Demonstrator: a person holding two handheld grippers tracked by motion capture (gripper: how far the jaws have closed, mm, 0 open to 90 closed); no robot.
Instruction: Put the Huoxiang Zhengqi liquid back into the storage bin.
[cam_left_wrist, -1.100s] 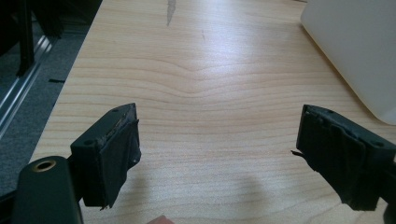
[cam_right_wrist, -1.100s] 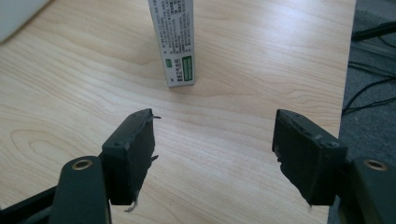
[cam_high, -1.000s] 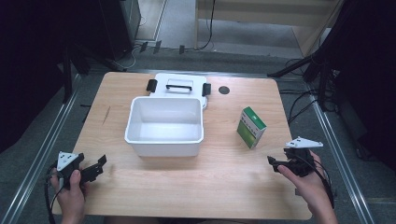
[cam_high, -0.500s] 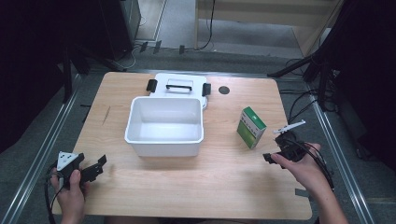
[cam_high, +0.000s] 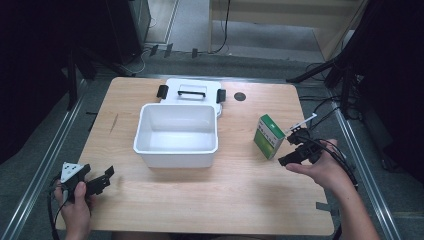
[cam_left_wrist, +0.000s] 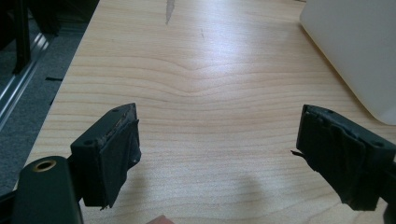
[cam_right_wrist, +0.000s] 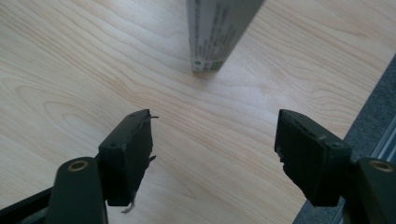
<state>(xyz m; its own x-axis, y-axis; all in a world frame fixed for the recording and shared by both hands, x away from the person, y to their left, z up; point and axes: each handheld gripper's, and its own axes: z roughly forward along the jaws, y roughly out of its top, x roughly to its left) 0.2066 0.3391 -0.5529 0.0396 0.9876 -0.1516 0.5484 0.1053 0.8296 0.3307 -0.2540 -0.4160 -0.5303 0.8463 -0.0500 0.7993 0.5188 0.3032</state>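
Observation:
A green and white box (cam_high: 269, 136) stands upright on the wooden table (cam_high: 240, 190), right of a white open bin (cam_high: 177, 135). My right gripper (cam_high: 294, 147) is just right of the box, open, its jaws wide apart and pointed at it. In the right gripper view the box's narrow grey side (cam_right_wrist: 219, 32) stands ahead of the open right gripper (cam_right_wrist: 215, 158), apart from it. My left gripper (cam_high: 102, 180) rests open at the table's front left corner; the left gripper view shows that left gripper (cam_left_wrist: 219, 154) with bare wood between its jaws and the bin's wall (cam_left_wrist: 355, 46) at right.
The bin's white lid (cam_high: 191, 92) with a black handle and latches lies flat behind the bin. A small dark round spot (cam_high: 240, 96) marks the table near the far edge. Metal rails (cam_high: 45, 160) run along both sides of the table. Cables (cam_high: 325, 107) lie off the right edge.
My right gripper has moved left and forward, from the table's right edge to just beside the green box, turning to face it. The left gripper has stayed put.

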